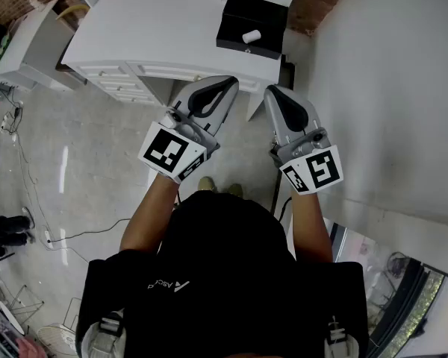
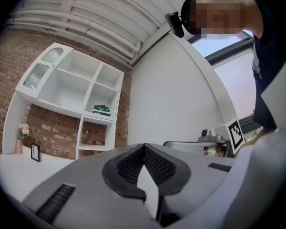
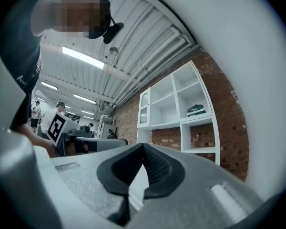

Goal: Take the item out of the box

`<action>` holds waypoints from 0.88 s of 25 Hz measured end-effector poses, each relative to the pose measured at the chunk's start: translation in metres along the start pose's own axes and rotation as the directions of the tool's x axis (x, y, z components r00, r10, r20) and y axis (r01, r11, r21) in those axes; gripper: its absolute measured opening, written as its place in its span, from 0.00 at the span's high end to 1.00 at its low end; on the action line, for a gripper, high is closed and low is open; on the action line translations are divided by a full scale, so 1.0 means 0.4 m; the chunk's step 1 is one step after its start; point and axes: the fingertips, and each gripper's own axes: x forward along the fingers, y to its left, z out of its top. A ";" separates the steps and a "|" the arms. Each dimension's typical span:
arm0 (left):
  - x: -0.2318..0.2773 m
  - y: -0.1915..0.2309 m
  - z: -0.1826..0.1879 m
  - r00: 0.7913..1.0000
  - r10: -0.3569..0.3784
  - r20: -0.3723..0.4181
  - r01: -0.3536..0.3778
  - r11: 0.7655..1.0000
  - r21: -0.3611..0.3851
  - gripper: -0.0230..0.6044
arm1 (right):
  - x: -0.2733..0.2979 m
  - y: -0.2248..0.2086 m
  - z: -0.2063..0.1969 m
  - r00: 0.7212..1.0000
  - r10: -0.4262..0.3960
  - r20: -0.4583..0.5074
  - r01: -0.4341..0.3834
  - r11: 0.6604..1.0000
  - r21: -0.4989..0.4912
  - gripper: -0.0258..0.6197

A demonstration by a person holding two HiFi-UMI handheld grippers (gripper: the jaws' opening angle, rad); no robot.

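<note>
A black open box [image 1: 252, 26] sits on the white desk [image 1: 157, 28] at the far edge, with a small white cylinder [image 1: 251, 36] lying in it. My left gripper [image 1: 231, 83] and right gripper [image 1: 270, 89] are held side by side near my chest, short of the desk's front edge, both shut and empty. In the left gripper view the jaws of my left gripper [image 2: 144, 147] meet at the tips, pointing up at a white shelf unit [image 2: 74, 87]. My right gripper [image 3: 143, 146] looks the same in its own view, tips touching with nothing between. Neither gripper view shows the box.
The desk has drawers [image 1: 123, 80] on its front. A white wall [image 1: 388, 88] runs along the right. Cables [image 1: 37, 200] trail on the floor at left. A brick wall [image 3: 229, 137] stands behind the white shelving [image 3: 181, 104]. People work at benches [image 3: 86, 137] in the distance.
</note>
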 end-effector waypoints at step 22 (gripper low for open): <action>-0.068 0.207 0.004 0.999 -0.029 0.042 0.030 0.999 -0.033 0.97 | 0.136 -0.016 -0.031 0.997 -0.063 -0.044 0.060 0.996 -0.062 0.96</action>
